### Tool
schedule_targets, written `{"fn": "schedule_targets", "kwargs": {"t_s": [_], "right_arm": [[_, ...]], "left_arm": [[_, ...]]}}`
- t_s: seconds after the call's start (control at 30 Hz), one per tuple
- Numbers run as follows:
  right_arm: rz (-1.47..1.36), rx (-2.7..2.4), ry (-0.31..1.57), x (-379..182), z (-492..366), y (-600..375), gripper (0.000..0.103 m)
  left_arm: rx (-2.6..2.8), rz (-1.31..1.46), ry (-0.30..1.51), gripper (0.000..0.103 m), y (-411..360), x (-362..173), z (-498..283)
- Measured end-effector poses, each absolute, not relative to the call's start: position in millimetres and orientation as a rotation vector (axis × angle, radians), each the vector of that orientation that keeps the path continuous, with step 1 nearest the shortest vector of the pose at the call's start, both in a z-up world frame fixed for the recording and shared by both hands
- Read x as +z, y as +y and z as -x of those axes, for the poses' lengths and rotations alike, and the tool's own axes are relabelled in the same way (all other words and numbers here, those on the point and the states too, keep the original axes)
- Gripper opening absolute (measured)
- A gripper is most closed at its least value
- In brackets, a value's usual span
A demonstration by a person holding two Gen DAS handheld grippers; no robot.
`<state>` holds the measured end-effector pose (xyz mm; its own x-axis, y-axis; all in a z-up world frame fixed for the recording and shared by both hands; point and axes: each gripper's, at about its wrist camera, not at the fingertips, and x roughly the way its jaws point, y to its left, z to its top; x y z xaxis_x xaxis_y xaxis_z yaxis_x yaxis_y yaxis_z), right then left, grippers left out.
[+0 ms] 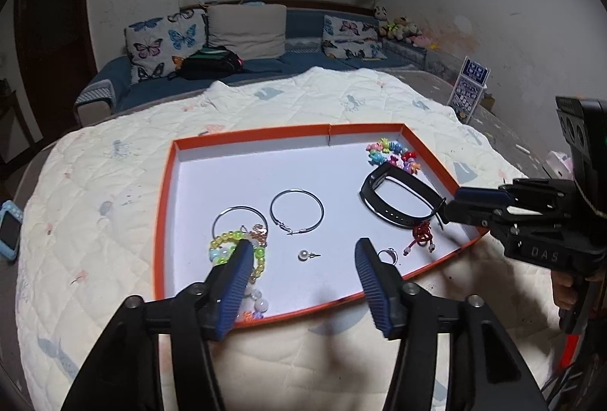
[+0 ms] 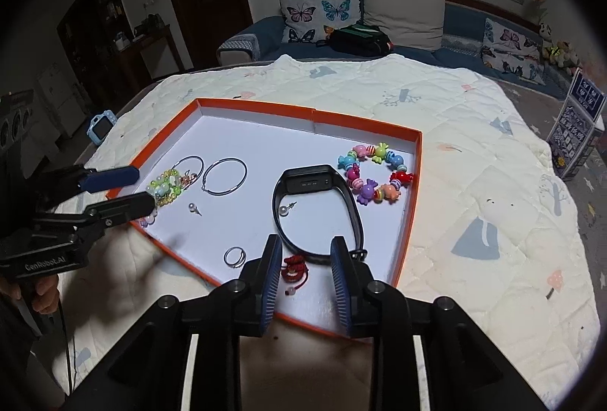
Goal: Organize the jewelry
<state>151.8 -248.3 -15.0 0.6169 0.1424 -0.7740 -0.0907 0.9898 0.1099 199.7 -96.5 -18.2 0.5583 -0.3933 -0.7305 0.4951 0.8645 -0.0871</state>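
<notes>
I hold my left gripper (image 1: 299, 259) wide and my right gripper (image 2: 306, 259) half-spread above the orange-rimmed white tray (image 1: 250, 136) of jewelry on a cream quilted blanket (image 1: 303, 96); the blue sofa (image 1: 303, 28) sits at twelve o'clock.

Black grippers (image 1: 301, 282), ribbed blue pads (image 1: 370, 282)

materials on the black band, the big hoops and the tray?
Black band: looks like matte rubber or silicone, a flexible strap with a glossy hard module; uncertain.
Hoops: thin bright wire, probably polished metal, silver sheen with a small clasp.
Tray: apparently cardboard, orange outside, plain white inside, with a folded seam in the far wall.
</notes>
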Motion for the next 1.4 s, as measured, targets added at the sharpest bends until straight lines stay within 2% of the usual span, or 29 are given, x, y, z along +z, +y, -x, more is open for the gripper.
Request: {"fn": "schedule_targets", "kwargs": {"t_s": [0.1, 0.23, 0.53, 1.33, 1.37, 1.4], "right_arm": [[-0.042, 0.119, 0.894, -11.9, -143.5, -244.2, 0.032], [-0.038, 0.102, 0.893, -7.9, -132.7, -239.7, 0.041], [-0.035, 0.080, 0.893, -4.4, -111.1, -228.0, 0.048], [-0.056, 0.029, 0.863, 3.3, -73.3, -227.7, 0.057], [-0.060, 0.028, 0.863, 3.2, -72.0, -228.0, 0.057], [-0.065, 0.028, 0.862, 3.4, -70.8, -228.2, 0.057]], "left_arm": [[-0.511, -0.124, 0.815, 0.062, -90.3, -10.9, -191.0], [-0.482, -0.114, 0.803, 0.067, -80.0, -1.9, -176.7], [-0.419, -0.095, 0.788, 0.072, -60.9, 10.4, -142.0], [-0.299, -0.079, 0.782, 0.075, -33.5, 24.0, -90.1], [-0.294, -0.084, 0.780, 0.075, -33.5, 24.0, -87.9], [-0.292, -0.084, 0.779, 0.080, -32.4, 24.0, -87.0]]}}
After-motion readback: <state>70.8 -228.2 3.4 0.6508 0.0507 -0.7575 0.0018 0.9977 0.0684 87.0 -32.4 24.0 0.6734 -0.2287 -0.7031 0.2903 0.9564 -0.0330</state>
